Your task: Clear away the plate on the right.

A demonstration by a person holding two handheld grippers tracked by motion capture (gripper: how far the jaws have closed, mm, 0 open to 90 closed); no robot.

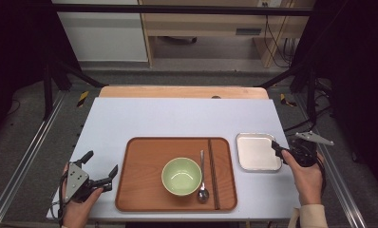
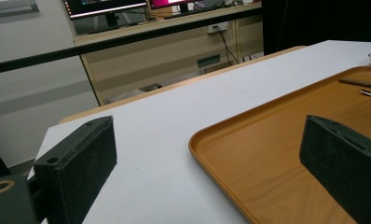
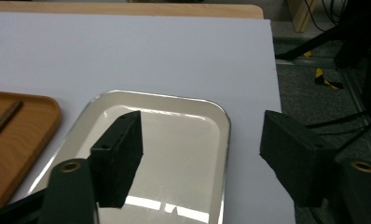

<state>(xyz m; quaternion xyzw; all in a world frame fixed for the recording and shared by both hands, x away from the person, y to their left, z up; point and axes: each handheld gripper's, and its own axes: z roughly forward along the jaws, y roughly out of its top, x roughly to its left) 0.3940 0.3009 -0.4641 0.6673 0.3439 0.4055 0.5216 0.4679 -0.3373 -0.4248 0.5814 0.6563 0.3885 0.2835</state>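
A wooden tray (image 1: 135, 166) lies mid-table with a green bowl (image 1: 181, 176), a metal spoon (image 1: 203, 183) and dark chopsticks (image 1: 212, 173) on it. To its right sits a shallow metal tray (image 1: 256, 151), empty. My left gripper (image 1: 100, 164) is open just left of the wooden tray. In the left gripper view its jaws (image 2: 209, 140) straddle the wooden tray's (image 2: 277, 154) left rim without touching. My right gripper (image 1: 279, 149) is open at the metal tray's right edge. In the right gripper view (image 3: 202, 128) one jaw hangs over the metal tray (image 3: 183, 135) and the other beside it.
The white tabletop (image 1: 177, 118) has bare room behind the trays, ending in a wooden strip (image 1: 182, 91) at the far edge. Dark frame rails (image 1: 30, 152) run along both sides. The table's right edge (image 1: 291, 161) is close to my right hand.
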